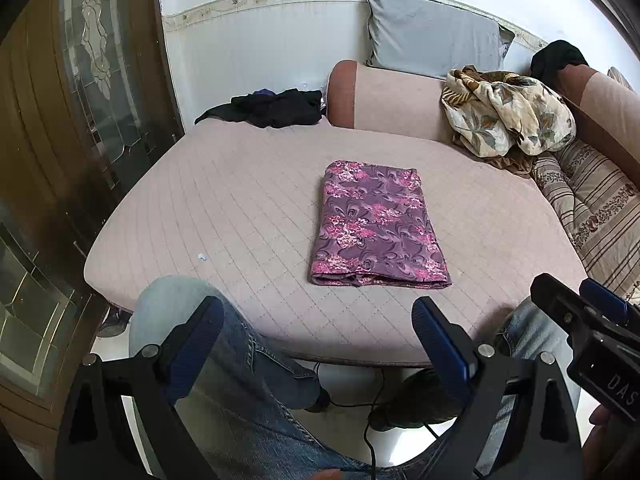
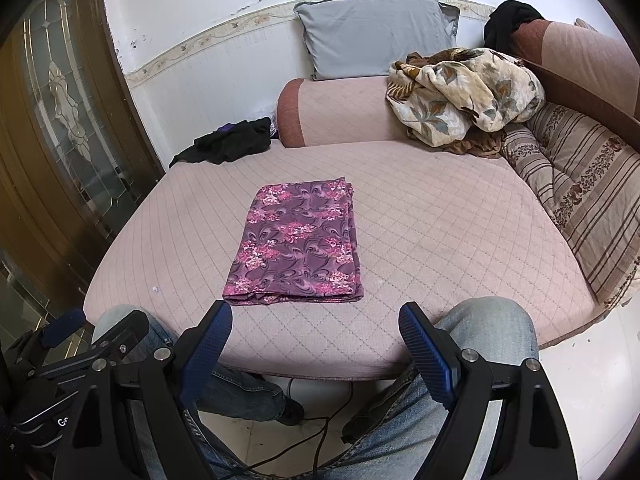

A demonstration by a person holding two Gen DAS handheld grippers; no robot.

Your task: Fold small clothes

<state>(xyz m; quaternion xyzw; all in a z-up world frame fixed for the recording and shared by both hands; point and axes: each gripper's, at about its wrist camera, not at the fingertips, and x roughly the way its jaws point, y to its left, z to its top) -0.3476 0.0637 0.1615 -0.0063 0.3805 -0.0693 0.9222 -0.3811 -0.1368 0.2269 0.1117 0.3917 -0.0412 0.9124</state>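
A purple garment with pink flowers (image 1: pixel 378 226) (image 2: pixel 298 246) lies folded into a flat rectangle on the pink quilted mattress (image 1: pixel 224 208) (image 2: pixel 440 232). My left gripper (image 1: pixel 318 312) hangs open over the mattress's near edge, short of the garment, nothing between its blue-padded fingers. My right gripper (image 2: pixel 316 316) is also open and empty, just in front of the garment's near edge. Each gripper shows at the side of the other's view: the right gripper (image 1: pixel 576 300), the left gripper (image 2: pixel 96 328).
A heap of black clothes (image 1: pixel 272 106) (image 2: pixel 230 144) lies at the mattress's far left corner. A crumpled floral blanket (image 1: pixel 508 114) (image 2: pixel 464 96), grey pillow (image 2: pixel 376 34) and striped cushion (image 2: pixel 584 184) crowd the back right. A person's jeans-clad knees (image 2: pixel 484 320) and a floor cable (image 2: pixel 320 432) are below.
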